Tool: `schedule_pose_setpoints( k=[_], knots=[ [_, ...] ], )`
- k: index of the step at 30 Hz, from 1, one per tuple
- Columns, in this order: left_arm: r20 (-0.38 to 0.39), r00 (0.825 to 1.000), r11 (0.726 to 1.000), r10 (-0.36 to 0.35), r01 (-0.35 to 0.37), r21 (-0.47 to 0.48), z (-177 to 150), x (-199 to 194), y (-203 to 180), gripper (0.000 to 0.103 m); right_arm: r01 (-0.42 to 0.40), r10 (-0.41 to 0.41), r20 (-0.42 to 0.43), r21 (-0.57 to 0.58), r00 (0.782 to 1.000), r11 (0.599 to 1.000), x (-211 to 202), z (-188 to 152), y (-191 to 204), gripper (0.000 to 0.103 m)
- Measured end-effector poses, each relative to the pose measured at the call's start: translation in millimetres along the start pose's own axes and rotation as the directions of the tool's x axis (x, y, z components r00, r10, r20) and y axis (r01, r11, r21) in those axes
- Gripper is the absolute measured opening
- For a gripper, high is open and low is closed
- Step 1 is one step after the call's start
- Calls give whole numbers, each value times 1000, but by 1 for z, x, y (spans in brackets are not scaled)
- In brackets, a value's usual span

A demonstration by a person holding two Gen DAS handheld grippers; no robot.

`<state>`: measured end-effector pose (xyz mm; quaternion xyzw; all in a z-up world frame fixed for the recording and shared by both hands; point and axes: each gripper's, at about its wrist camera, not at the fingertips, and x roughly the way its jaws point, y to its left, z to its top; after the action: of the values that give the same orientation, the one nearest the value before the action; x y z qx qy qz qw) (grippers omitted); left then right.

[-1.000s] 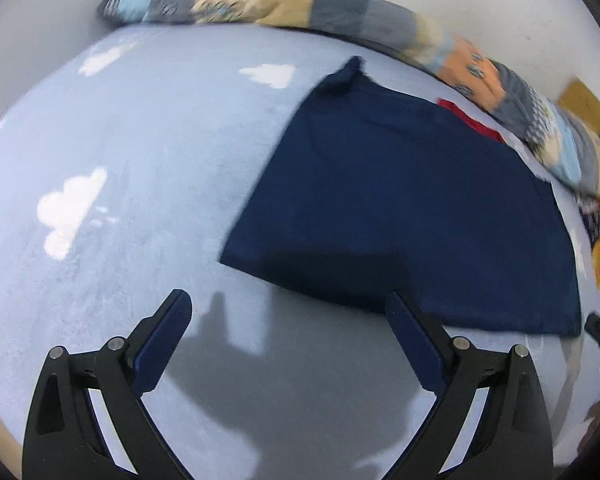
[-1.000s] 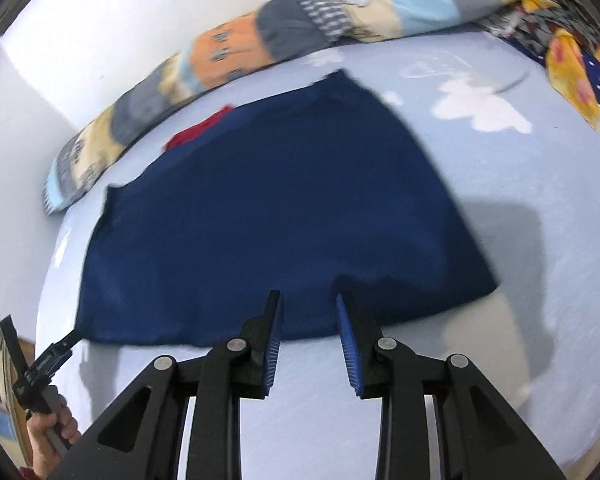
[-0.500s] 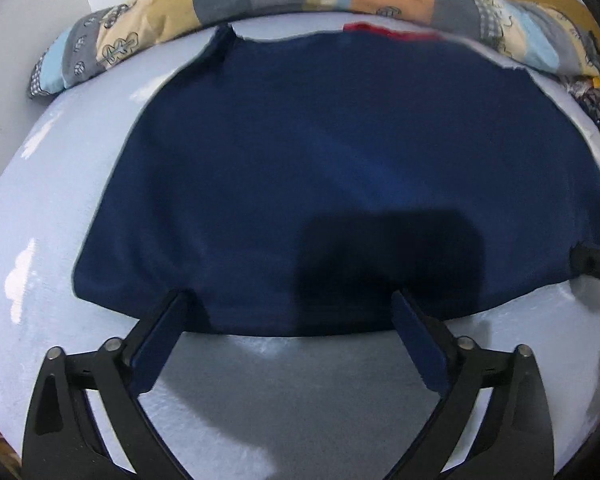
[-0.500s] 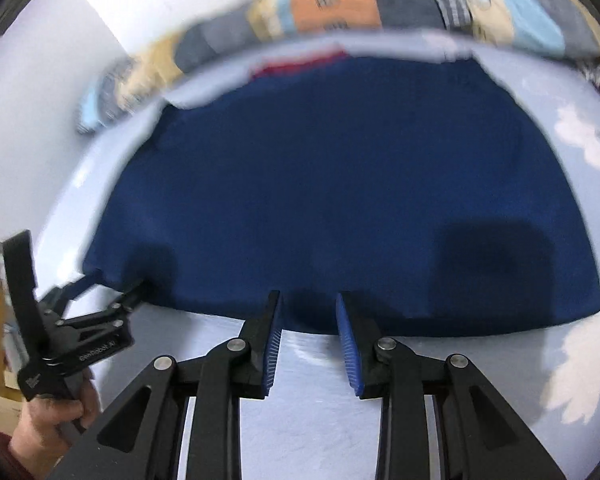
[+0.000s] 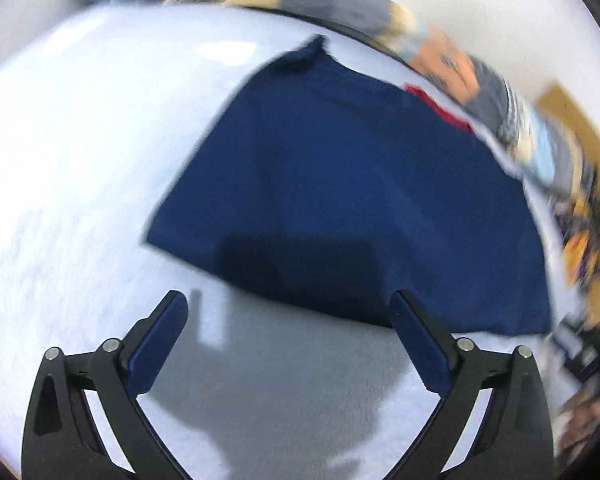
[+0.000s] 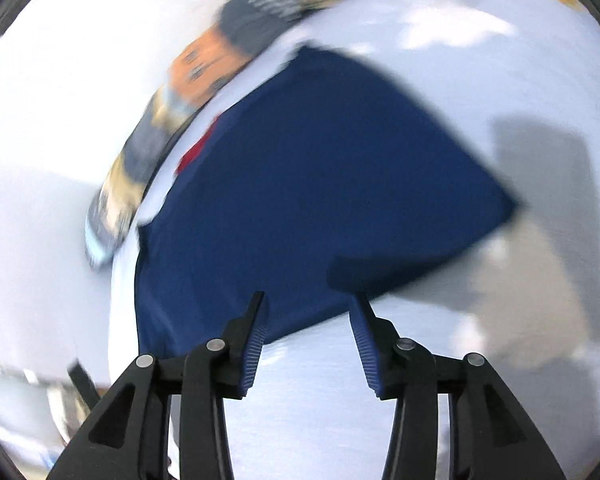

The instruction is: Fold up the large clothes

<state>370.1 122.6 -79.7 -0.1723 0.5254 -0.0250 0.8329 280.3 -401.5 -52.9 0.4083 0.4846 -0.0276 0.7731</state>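
Note:
A large navy blue garment (image 5: 360,200) lies flat on the pale blue sheet (image 5: 80,160); it also shows in the right wrist view (image 6: 320,200). A bit of red fabric (image 5: 440,110) shows at its far edge. My left gripper (image 5: 288,320) is wide open and empty, just short of the garment's near hem. My right gripper (image 6: 310,316) is open and empty, its fingertips over the near hem. Both views are blurred by motion.
A patchwork quilt roll (image 5: 340,8) lies along the far side by the white wall, also in the right wrist view (image 6: 204,64). Yellow-patterned cloth (image 5: 584,240) lies at the right. The sheet has white cloud prints (image 6: 452,32).
My right gripper's jaws have opened from nearly shut. Both views have swung, the left one back to the left, so the garment now sits at an angle in each.

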Motion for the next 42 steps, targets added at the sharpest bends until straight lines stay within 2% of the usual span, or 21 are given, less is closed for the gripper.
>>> schedule_pose_setpoints(
  k=[2, 3, 4, 5, 8, 9, 12, 17, 19, 20, 21, 23, 24, 25, 26, 27, 32, 35, 39, 42],
  knots=[
    [-6, 999, 992, -43, 42, -118, -3, -5, 23, 95, 11, -13, 20, 67, 1000, 998, -10, 4, -22, 45],
    [-12, 998, 985, -65, 62, -164, -6, -5, 31, 87, 14, -16, 21, 91, 1000, 996, -9, 3, -29, 45],
    [-26, 994, 966, -108, 99, -237, -9, -3, 45, 81, 10, -12, 20, 119, 1000, 993, -9, 2, -35, 45],
    [-35, 988, 946, -148, 131, -296, -12, 0, 55, 70, -2, -1, 15, 151, 1000, 989, -9, 2, -42, 45],
    [-28, 975, 904, -220, 193, -380, -19, 2, 70, 68, -21, 21, 2, 220, 1000, 975, -4, 3, -59, 45],
    [-22, 973, 900, -231, 205, -385, -19, 3, 71, 68, -17, 17, 2, 231, 1000, 973, 0, 5, -61, 45],
    [-13, 971, 906, -239, 218, -362, -18, 7, 65, 68, -63, 59, 21, 267, 998, 962, 15, 10, -62, 45],
    [38, 971, 905, -235, 233, -357, -12, 16, 58, 68, -101, 85, 76, 244, 993, 965, 39, 24, -52, 45],
    [71, 969, 902, -238, 247, -355, -7, 23, 52, 72, -142, 116, 119, 244, 986, 959, 43, 29, -48, 45],
    [92, 967, 900, -239, 256, -352, -6, 26, 48, 77, -185, 154, 142, 247, 978, 951, 48, 33, -48, 44],
    [119, 963, 900, -241, 268, -344, -5, 30, 42, 85, -215, 180, 157, 247, 971, 945, 52, 37, -48, 36],
    [155, 961, 908, -230, 269, -322, -5, 34, 30, 88, -260, 222, 172, 250, 960, 933, 64, 44, -48, 20],
    [164, 962, 916, -216, 258, -306, -4, 35, 24, 86, -269, 231, 172, 253, 958, 929, 69, 46, -49, 18],
    [195, 962, 930, -193, 243, -276, -2, 34, 18, 75, -271, 233, 169, 257, 958, 927, 72, 49, -49, 16],
    [200, 965, 942, -171, 220, -253, -1, 36, 13, 17, -270, 233, 167, 256, 958, 928, 73, 51, -47, 12],
    [187, 967, 945, -172, 216, -245, 1, 38, 10, 13, -254, 218, 167, 241, 961, 937, 72, 53, -43, 11],
    [217, 974, 978, -72, 111, -174, -3, 17, -6, 12, -196, 163, 192, 167, 968, 966, 52, 52, -21, 8],
    [210, 975, 983, -71, 104, -152, -12, 0, -9, 12, -165, 134, 216, 131, 967, 978, 32, 44, -11, 7],
    [175, 984, 995, -40, 54, -79, -19, -11, -12, 12, -132, 105, 219, 111, 970, 985, 7, 32, -9, 7],
    [141, 990, 997, -28, 37, -60, -11, -28, -8, 12, -110, 86, 203, 108, 975, 988, -14, 19, -10, 7]
  ],
)
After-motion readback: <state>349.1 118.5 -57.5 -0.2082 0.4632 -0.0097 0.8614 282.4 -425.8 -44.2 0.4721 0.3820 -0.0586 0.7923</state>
